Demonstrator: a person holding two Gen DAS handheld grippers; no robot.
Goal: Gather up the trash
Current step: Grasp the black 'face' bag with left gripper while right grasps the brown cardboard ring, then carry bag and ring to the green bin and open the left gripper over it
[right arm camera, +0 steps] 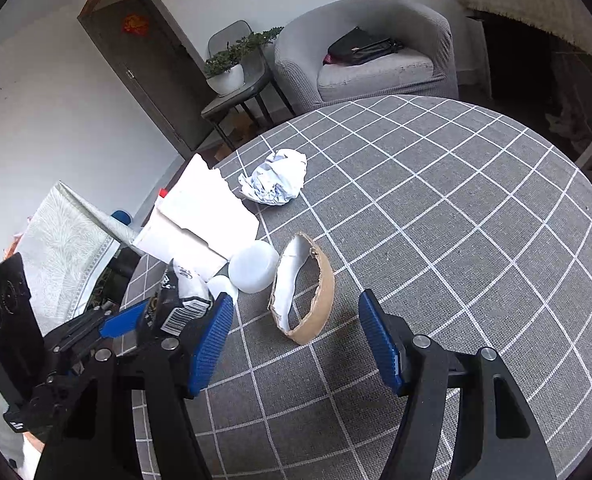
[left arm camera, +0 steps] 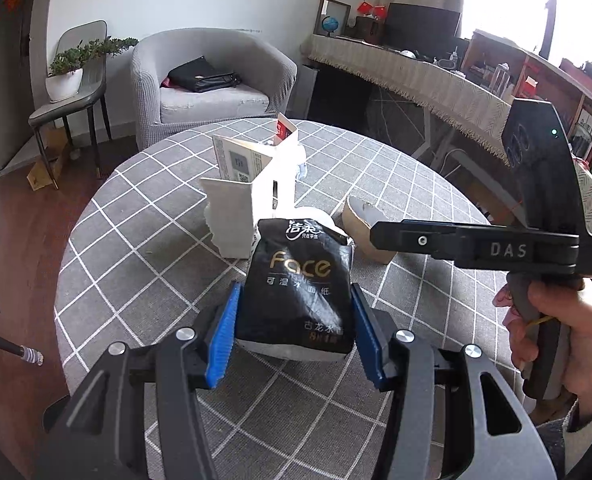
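Left wrist | left tool (left arm camera: 294, 326) grips tissue pack (left arm camera: 299, 284) | right tool (right arm camera: 296, 340) spread

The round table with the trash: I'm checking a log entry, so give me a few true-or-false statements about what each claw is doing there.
1. The left claw grips a black tissue pack. True.
2. The right claw holds the torn cardboard ring. False: it is open, and the ring lies on the table ahead of it.
3. A crumpled paper ball lies on the table. True.
4. The white torn box sits on the armchair. False: it is on the table.
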